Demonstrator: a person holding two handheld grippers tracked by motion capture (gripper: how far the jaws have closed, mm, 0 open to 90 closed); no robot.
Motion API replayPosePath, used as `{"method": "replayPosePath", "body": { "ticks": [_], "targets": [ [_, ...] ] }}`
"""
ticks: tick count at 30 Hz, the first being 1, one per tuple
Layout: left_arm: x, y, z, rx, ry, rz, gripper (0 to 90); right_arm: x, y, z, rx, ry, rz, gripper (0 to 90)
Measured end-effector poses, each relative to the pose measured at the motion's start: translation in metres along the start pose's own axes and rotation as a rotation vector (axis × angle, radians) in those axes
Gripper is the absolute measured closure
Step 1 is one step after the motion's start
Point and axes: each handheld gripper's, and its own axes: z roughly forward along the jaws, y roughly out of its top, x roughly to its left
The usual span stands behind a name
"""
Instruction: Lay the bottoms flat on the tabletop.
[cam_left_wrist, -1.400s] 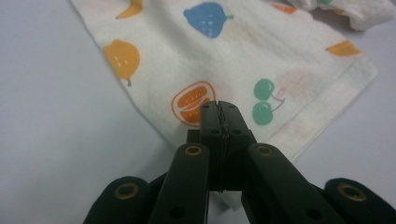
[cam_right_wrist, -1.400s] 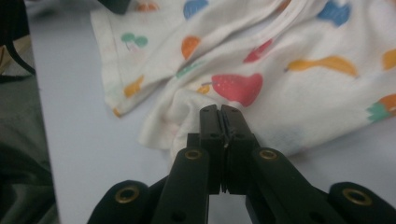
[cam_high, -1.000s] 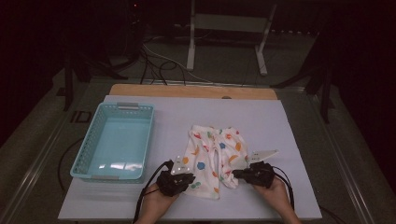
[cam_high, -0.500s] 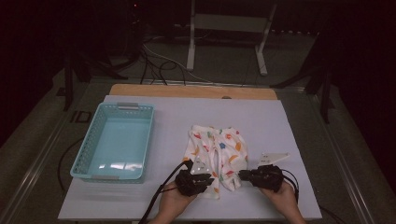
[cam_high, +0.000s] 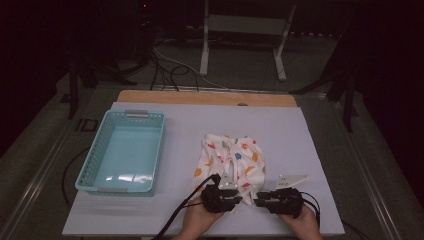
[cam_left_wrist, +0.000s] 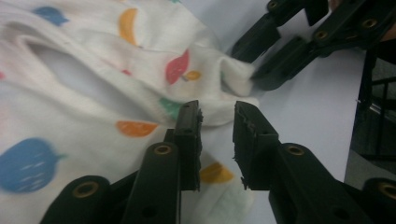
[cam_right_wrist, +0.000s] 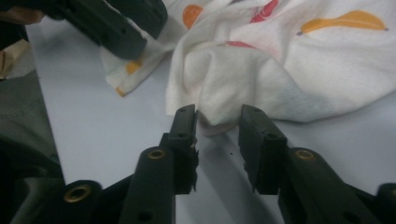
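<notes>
Now cloth (cam_left_wrist: 93, 93) edge just beyond both parted claws.

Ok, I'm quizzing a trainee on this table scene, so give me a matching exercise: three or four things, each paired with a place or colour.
Things:
1. basket
2. cloth
3. left gripper
4. wooden strip

Descriptions:
A. white with coloured shapes
B. far edge of the table
C. light blue, left side
D. at the cloth's near edge, jaws apart

Pairs: 1-C, 2-A, 3-D, 4-B
</notes>
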Motion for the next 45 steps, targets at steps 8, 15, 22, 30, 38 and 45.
{"method": "replayPosePath", "body": {
  "ticks": [8,15,22,30,38,45],
  "targets": [
    [-0.005,0.007,0.022,0.030,0.001,0.001,64.1,-0.001,0.002,0.006,0.002,-0.002,-0.009,84.6],
    [-0.008,0.008,0.030,0.051,0.033,0.032,87.9,0.000,0.001,-0.001,-0.010,0.009,-0.003,86.2],
    [-0.006,0.008,0.015,0.041,-0.005,0.031,88.8,0.001,0.000,-0.015,-0.019,-0.009,-0.005,86.1],
    [-0.006,0.007,-0.003,0.028,-0.091,0.008,88.7,0.008,-0.002,-0.033,-0.014,0.006,-0.010,85.8],
    [0.003,-0.012,0.000,0.093,-0.070,-0.006,88.9,0.008,-0.006,-0.037,-0.036,0.006,0.011,78.3],
    [0.007,-0.013,-0.002,0.091,-0.034,-0.006,90.0,-0.001,-0.002,-0.008,-0.018,-0.017,0.015,72.3]
  ]
}}
